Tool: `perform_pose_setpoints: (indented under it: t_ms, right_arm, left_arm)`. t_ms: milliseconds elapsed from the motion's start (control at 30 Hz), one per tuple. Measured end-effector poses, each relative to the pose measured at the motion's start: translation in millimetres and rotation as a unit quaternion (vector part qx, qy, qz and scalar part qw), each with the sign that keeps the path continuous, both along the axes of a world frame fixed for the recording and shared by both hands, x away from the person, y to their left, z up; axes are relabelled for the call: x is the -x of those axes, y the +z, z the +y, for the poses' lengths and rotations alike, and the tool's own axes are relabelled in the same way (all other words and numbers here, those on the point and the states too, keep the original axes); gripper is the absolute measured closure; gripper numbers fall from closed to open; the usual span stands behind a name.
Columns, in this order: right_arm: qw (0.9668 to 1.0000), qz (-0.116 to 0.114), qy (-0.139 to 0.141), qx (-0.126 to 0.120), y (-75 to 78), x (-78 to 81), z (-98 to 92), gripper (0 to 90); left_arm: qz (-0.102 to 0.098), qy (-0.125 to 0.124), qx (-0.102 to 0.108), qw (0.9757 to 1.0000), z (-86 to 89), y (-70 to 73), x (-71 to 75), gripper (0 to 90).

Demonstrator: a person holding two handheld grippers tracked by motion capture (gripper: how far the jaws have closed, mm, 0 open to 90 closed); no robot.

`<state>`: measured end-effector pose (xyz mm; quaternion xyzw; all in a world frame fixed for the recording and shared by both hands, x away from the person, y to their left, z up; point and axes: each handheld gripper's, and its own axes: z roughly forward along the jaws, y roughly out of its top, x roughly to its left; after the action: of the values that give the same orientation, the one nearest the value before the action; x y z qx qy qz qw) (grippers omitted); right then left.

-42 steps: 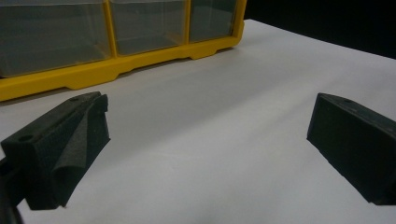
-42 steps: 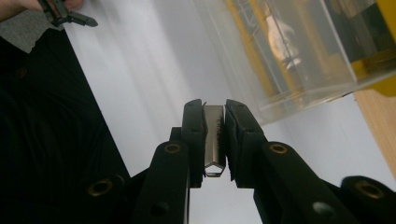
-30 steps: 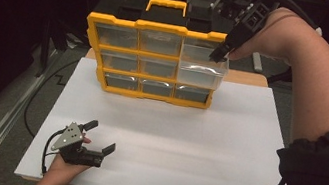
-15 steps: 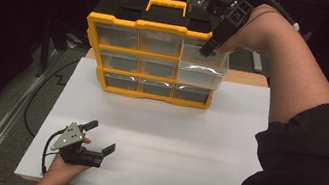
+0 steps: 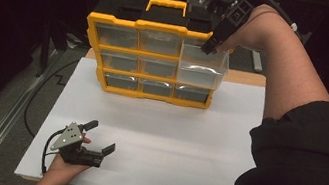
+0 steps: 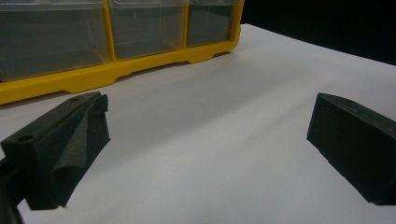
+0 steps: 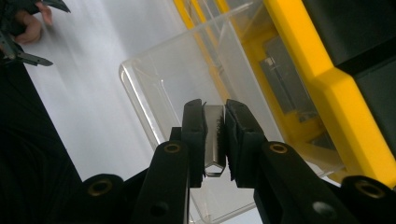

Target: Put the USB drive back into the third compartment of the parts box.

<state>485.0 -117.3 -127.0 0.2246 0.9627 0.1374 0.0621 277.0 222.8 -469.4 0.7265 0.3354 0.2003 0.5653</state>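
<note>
A yellow organiser [image 5: 150, 59] with clear drawers stands at the back of the white table [image 5: 170, 139]. Its right middle drawer [image 5: 202, 68] is pulled out. My right gripper [image 5: 209, 48] points down over that drawer's back edge. In the right gripper view my right gripper [image 7: 215, 112] is shut on a small silver metal part [image 7: 214, 140] with a ridged edge, above the open clear drawer [image 7: 154, 84]. My left gripper [image 5: 100, 137] rests on the table near the front left, open, with nothing between its fingers [image 6: 65, 140].
The organiser's bottom row of drawers [image 6: 93, 37] is closed, its yellow frame [image 6: 116, 70] resting on the table. A cable [image 5: 42, 97] trails off the table's left side. The person's right forearm [image 5: 288, 67] reaches across the right side.
My right gripper has shifted left with the metal part in it, from the drawer's right corner to over the drawer. The left gripper has stayed in place.
</note>
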Motion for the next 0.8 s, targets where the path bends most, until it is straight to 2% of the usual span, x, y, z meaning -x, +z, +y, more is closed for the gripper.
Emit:
perform_pose_setpoints:
  t_ms: [367, 800]
  right_arm:
    - [0.9999, 0.008, 0.001, 0.011, -17.9, -4.1, -1.4, 79.9]
    - [0.9998, 0.006, 0.015, 0.01, -21.1, -3.4, 6.8, 79.5]
  left_arm:
    - [-0.001, -0.001, 0.001, 1.0, 0.2, 0.0, -0.1, 0.1]
    - [0.001, -0.003, 0.005, 1.0, 0.6, 0.6, 0.3, 0.1]
